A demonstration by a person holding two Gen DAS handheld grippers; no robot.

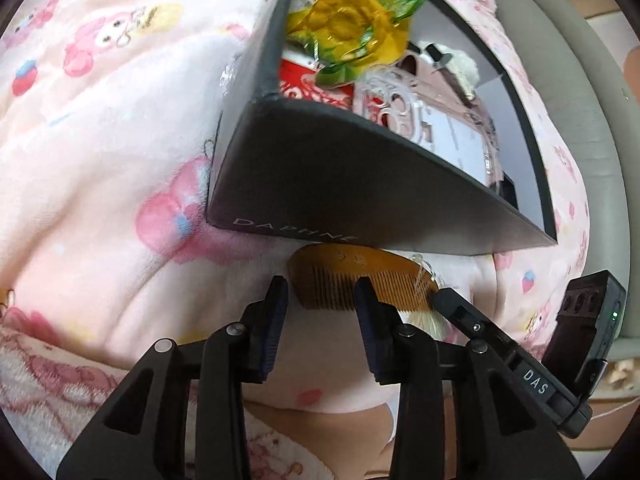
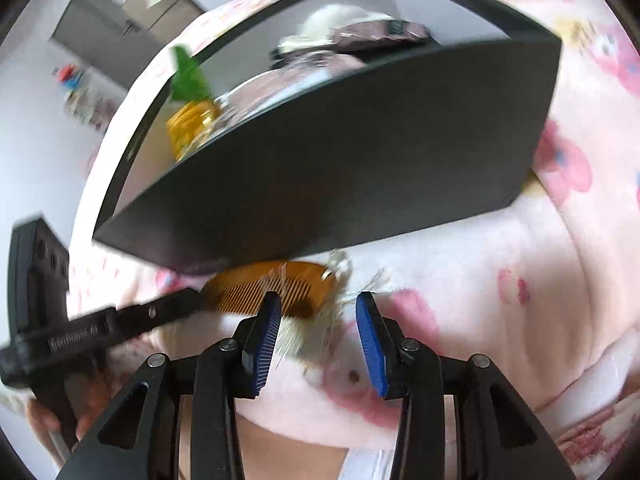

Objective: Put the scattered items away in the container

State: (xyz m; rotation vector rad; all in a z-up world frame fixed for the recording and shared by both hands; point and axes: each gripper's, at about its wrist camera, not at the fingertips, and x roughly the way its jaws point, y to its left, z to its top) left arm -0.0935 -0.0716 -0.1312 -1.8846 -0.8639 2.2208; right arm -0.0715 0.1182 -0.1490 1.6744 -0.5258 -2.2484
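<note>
A brown wooden comb (image 1: 352,276) lies on the pink blanket against the near wall of a black box (image 1: 360,184). My left gripper (image 1: 322,292) is open, its fingers straddling the comb's toothed edge. My right gripper (image 2: 318,308) is open just right of the comb (image 2: 276,284), above a pale fluffy item with clear strands (image 2: 320,332). The box (image 2: 340,152) holds a green and yellow snack bag (image 1: 360,20), a red packet (image 1: 316,88) and pink items. Each gripper shows in the other's view: the right one (image 1: 444,296) and the left one (image 2: 188,300).
The pink cartoon-print blanket (image 1: 100,152) covers the bed all around. A grey padded edge (image 1: 580,80) runs at the right in the left wrist view. A grey cabinet (image 2: 108,36) stands far off in the right wrist view.
</note>
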